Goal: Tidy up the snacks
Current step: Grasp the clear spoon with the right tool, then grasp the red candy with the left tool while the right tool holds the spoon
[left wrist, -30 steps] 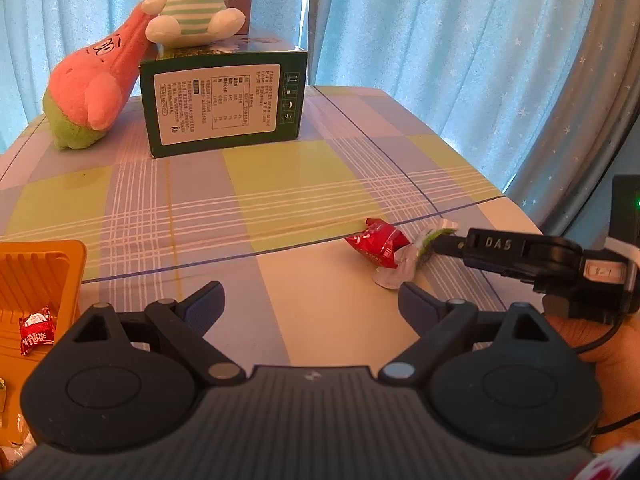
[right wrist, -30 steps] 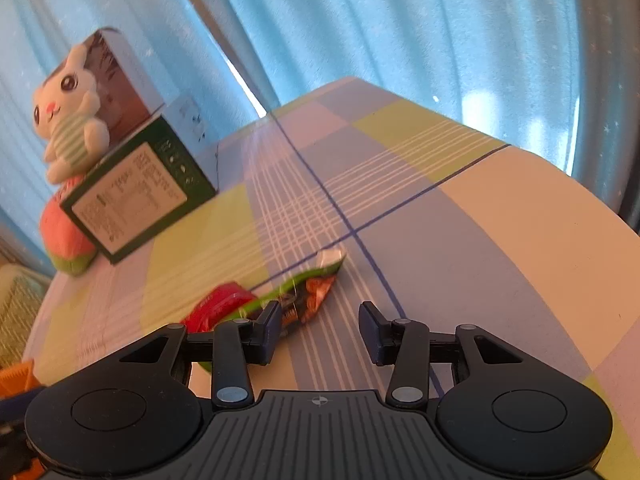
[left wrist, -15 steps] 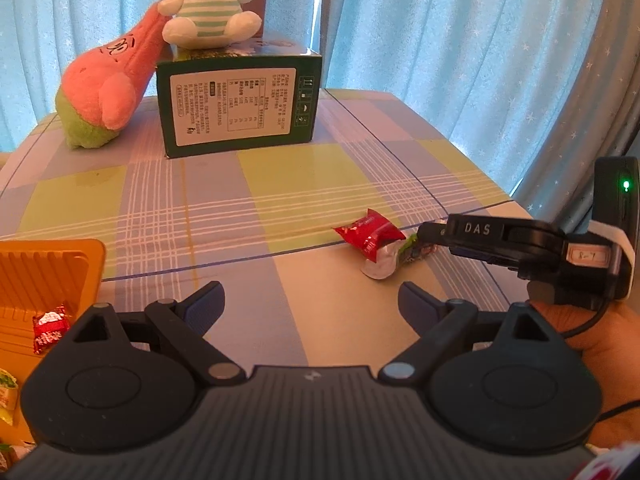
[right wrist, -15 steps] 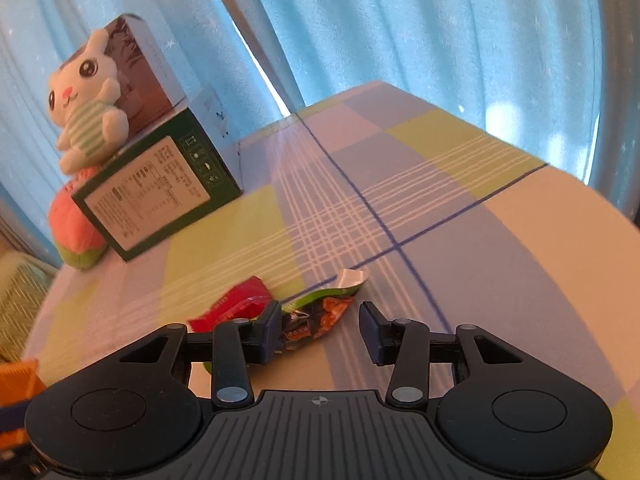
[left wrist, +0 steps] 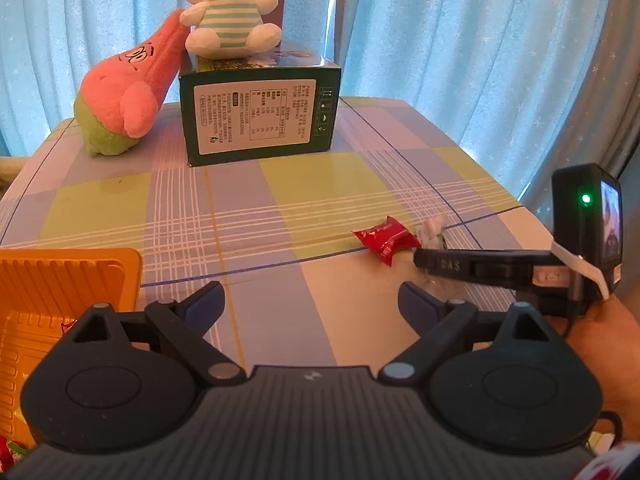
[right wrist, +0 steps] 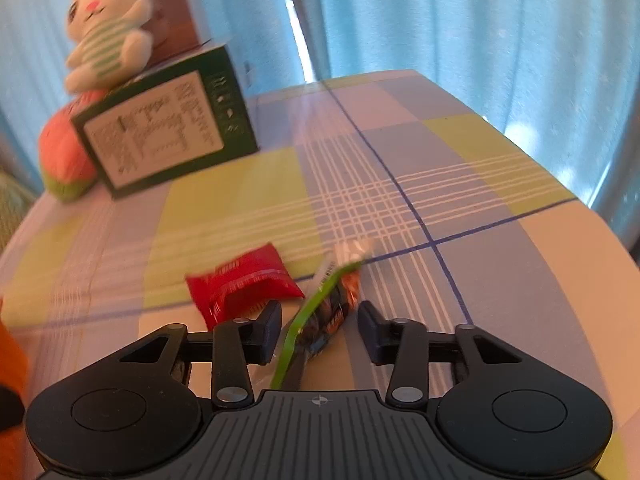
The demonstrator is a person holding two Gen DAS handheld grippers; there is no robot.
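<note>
The step in hand is a pick-up: the right gripper (right wrist: pixel 319 330) straddles a slim green-edged foil snack packet (right wrist: pixel 328 312) lying near the right edge of the checked-cloth table (right wrist: pixel 460 184). Its jaws have just been closing, with the packet between them, but the right wrist view shows a gap on either side of the wrapper, so the pads do not yet press on it. Touching the packet on its left lies a small red pillow-shaped snack sachet (right wrist: pixel 244 284), just ahead of the left finger (right wrist: pixel 268 320).

The left gripper (left wrist: pixel 311 300) hangs wide and empty over the near edge, close to the ribbed orange plastic tray (left wrist: pixel 60 280) at the near left corner (at least one red wrapper (left wrist: pixel 66 325) shows in it, so that is probably where the snacks go).

The next move, as I judge it, calls for finishing the squeeze on the green packet alone, without catching the red sachet. Then lift and carry it across to the tray. The wrapper stands partly on edge and may slip or fold.

At the far edge stand a dark green printed carton (left wrist: pixel 260 116), a white striped plush rabbit (left wrist: pixel 228 12) on top of it, and a pink plush toy (left wrist: pixel 124 96).
</note>
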